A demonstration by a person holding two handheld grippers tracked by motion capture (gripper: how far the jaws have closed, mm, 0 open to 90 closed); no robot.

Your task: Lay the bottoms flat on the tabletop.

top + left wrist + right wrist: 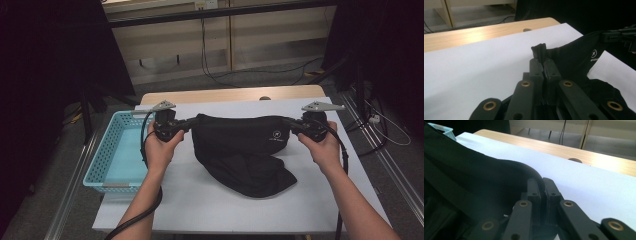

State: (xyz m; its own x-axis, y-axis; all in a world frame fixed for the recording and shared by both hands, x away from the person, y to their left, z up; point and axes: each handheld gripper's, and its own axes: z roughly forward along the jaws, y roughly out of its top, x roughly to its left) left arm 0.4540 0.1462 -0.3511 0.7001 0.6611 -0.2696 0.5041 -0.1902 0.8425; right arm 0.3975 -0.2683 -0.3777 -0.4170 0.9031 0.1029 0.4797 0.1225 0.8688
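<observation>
From above you see the blue basket (116,155) at far left; your left claw (543,65) and right claw (543,185), hands level, each pinch the black garment (240,150) stretched mid-tabletop (210,210).

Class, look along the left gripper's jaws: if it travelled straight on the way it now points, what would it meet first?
Probably the black fabric garment it already grips, then the right gripper at the far end; depth is unclear.

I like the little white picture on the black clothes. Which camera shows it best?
The left gripper view: the white logo sits sharp and large on the black garment, with tiny lettering under it. The high view shows the logo as a small faint mark. In the right gripper view only a sliver peeks out beside the jaws.
</observation>
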